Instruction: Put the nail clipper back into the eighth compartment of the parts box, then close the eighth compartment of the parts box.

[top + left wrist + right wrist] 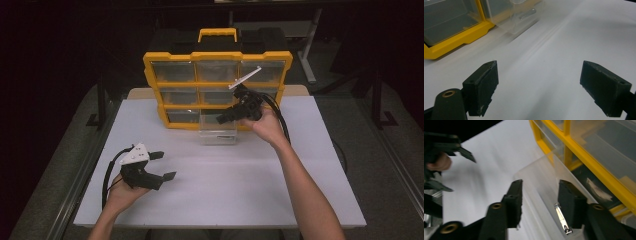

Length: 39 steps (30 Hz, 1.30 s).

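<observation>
The right gripper (pixel 222 118) hangs over the clear drawer (pixel 218 129), which juts from the bottom row of the yellow organizer (pixel 216 59). Its jaws stand parted, grasping nothing; a nail clipper (pixel 562 218) lies in the drawer below them. The left gripper (pixel 164 165) rests released on the white worktop (pixel 300 165).

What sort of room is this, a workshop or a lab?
Probably a lab or test room: a bare white table under dark surroundings, a yellow-framed organizer of clear plastic drawers, and a metal desk frame behind.
</observation>
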Tool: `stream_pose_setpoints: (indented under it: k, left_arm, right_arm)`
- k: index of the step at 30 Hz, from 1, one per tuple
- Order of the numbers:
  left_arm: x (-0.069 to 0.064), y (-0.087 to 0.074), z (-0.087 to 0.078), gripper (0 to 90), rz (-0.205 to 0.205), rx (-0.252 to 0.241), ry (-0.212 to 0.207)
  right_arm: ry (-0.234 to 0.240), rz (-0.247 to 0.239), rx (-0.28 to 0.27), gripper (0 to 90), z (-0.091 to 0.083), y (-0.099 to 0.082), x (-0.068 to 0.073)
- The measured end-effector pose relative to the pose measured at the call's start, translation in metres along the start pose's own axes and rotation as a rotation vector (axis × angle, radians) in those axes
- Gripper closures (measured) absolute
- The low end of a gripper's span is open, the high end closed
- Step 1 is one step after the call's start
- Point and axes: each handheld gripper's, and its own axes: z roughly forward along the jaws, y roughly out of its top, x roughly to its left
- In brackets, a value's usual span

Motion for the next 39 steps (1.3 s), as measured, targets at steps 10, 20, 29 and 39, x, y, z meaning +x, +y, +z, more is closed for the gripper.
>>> stream_pose_setpoints:
  k: [10,20,29,39]
  left_arm:
    - [0.001,0.001,-0.001,15.0,0.008,0.003,0.001]
    - [0.001,0.001,-0.002,15.1,0.004,0.000,-0.003]
    - [0.001,0.001,-0.002,15.0,0.008,0.002,-0.001]
    - [0.002,0.000,0.000,15.0,-0.001,0.006,0.000]
  right_arm:
    - [0.071,0.004,-0.038,28.5,-0.013,-0.005,0.015]
    - [0.082,-0.028,-0.062,28.4,-0.025,-0.014,0.034]
    - [0.091,-0.035,-0.049,35.1,-0.026,-0.025,0.045]
    - [0.095,-0.058,-0.034,57.1,-0.015,-0.037,0.049]
